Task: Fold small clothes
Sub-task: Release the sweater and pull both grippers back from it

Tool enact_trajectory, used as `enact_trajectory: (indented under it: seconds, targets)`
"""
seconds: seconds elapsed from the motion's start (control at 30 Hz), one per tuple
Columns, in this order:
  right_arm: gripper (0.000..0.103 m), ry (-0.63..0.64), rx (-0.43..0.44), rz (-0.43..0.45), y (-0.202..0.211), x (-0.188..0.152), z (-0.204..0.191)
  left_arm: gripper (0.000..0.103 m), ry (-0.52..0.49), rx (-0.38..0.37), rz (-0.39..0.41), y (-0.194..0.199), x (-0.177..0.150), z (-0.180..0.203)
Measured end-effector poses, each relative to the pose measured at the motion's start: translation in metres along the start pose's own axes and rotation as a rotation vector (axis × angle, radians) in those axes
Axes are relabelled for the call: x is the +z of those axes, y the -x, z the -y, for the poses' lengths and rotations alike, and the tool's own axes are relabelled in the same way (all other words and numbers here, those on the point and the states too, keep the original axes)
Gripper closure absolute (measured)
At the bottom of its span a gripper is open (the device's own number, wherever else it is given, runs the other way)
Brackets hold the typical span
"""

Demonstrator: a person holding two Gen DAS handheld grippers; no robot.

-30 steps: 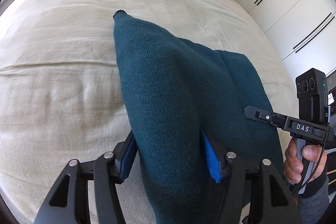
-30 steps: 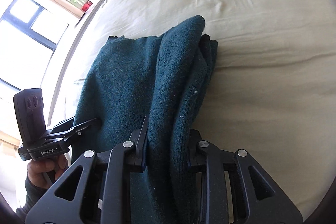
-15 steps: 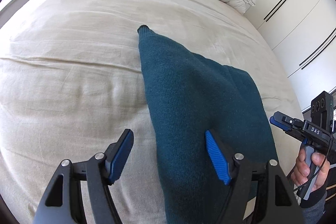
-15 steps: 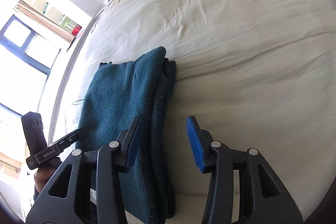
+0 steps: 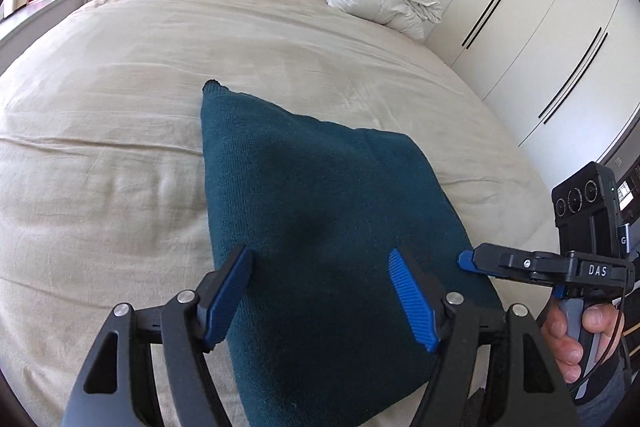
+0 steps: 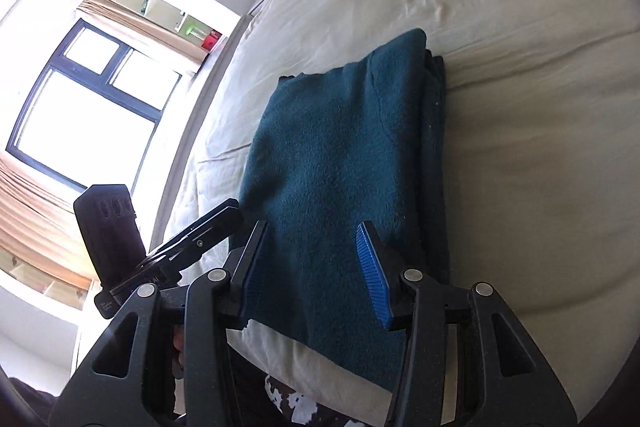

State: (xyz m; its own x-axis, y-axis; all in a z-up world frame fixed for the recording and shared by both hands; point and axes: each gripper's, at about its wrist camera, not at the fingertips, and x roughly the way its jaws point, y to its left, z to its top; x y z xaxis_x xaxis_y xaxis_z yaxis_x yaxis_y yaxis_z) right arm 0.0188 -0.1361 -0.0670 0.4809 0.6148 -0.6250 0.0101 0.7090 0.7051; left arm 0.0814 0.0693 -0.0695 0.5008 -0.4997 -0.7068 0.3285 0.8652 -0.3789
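Folded teal knit garment (image 5: 320,211) lies flat on the beige bedsheet (image 5: 100,167), centre to lower centre in both wrist views. Left gripper (image 5: 320,295) released, blue pads spread above the near edge, nothing pinched. Right gripper (image 6: 312,271) also released, jaws apart over the cloth, not pressing it. Long axis runs away from both jaws toward the headboard, upper frame. Stacked fold edges sit on the garment's right side in the right wrist view, so the right gripper looks nearer to them. Fold looks largely done.
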Motion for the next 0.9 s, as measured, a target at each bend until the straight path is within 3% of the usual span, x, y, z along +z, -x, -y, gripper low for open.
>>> enact_trajectory:
  seconds: [0.07,0.17,0.23,0.33,0.4,0.47,0.53,0.67,0.73,0.77,0.8,0.9]
  targets:
    - [0.062,-0.039,-0.012,-0.022,-0.013,-0.007,0.022,0.03,0.009,-0.024,0.01,-0.001,0.0,-0.005]
    - [0.062,-0.081,0.102,0.017,-0.016,-0.015,0.042,0.03,0.008,-0.012,0.011,-0.003,-0.002,-0.011]
    - [0.062,-0.09,0.115,0.034,-0.011,-0.016,0.041,0.03,0.009,-0.004,0.019,0.0,-0.004,-0.012]
    - [0.058,-0.015,0.052,0.081,0.004,-0.016,0.022,0.03,0.007,0.015,0.062,0.014,-0.007,-0.009]
    - [0.055,0.039,-0.022,0.124,0.017,-0.015,0.007,0.03,-0.036,0.076,0.122,0.027,-0.008,0.001]
    - [0.054,0.094,-0.093,0.181,0.035,-0.013,-0.009,0.019,-0.093,0.141,0.208,0.046,-0.008,0.015]
    - [0.045,0.156,-0.163,0.261,0.055,-0.012,-0.028,0.0,-0.154,0.222,0.332,0.07,-0.008,0.031]
    - [0.03,0.301,-0.324,0.475,0.096,-0.016,-0.075,0.0,-0.264,0.376,0.588,0.121,-0.009,0.061]
    - [0.012,0.378,-0.397,0.603,0.116,-0.022,-0.101,0.0,-0.28,0.447,0.699,0.147,-0.006,0.074]
    - [0.007,0.417,-0.433,0.675,0.126,-0.027,-0.114,0.0,-0.277,0.478,0.747,0.16,-0.006,0.08]
    - [0.001,0.457,-0.465,0.756,0.138,-0.03,-0.126,0.0,-0.273,0.488,0.785,0.172,-0.006,0.085]
    - [0.0,0.57,-0.517,0.98,0.166,-0.049,-0.159,0.0,-0.27,0.451,0.825,0.201,0.002,0.095]
